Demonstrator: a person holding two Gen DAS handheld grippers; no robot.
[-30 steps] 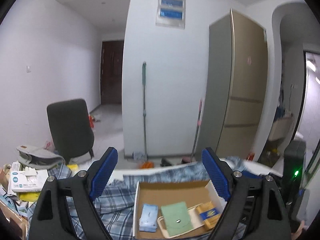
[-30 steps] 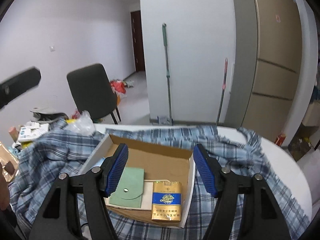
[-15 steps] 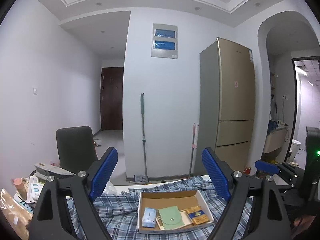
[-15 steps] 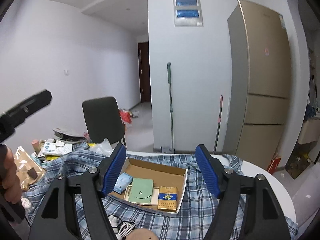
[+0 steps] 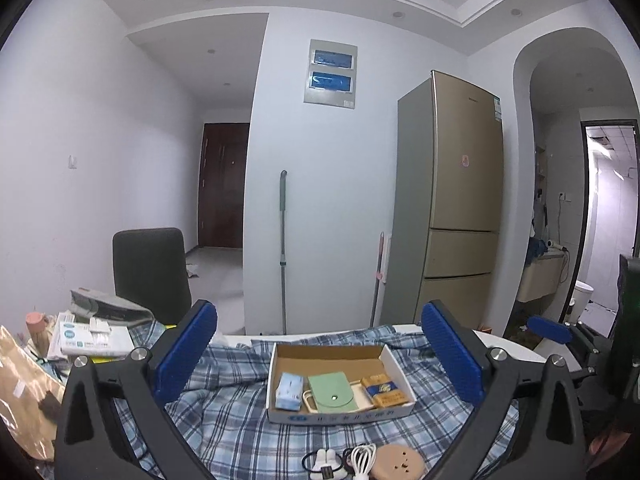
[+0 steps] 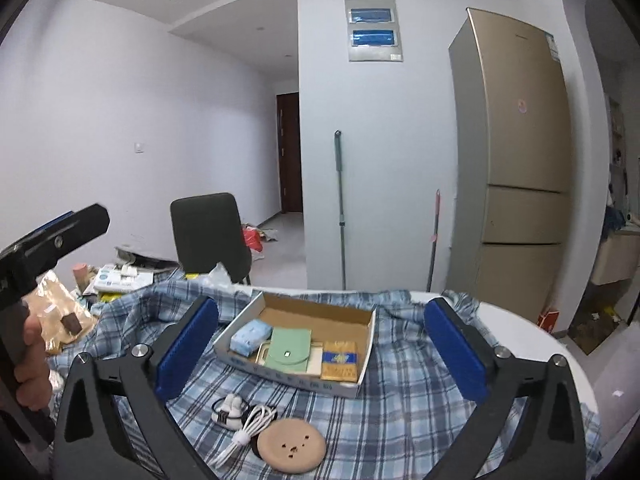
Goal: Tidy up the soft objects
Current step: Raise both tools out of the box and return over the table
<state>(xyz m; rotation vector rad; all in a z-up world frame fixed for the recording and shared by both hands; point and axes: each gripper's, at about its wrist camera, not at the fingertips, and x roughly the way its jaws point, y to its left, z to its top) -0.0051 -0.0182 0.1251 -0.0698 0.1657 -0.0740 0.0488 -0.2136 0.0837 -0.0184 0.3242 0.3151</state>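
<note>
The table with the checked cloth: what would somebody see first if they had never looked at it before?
Probably the open cardboard box in the middle of the blue checked cloth, holding a tissue pack, a green pouch and a gold packet side by side. Nearer the camera lie a white cable and a round tan disc.

Private home, dining corner. Evidence: tall gold fridge [image 5: 464, 200] right of centre; mop [image 5: 283, 252] leaning on white wall; dark chair [image 5: 150, 272] lower left; plaid cloth [image 6: 400, 392] over table, bottom; bathroom doorway [image 5: 608, 216] with tiled wall, far right.
</note>
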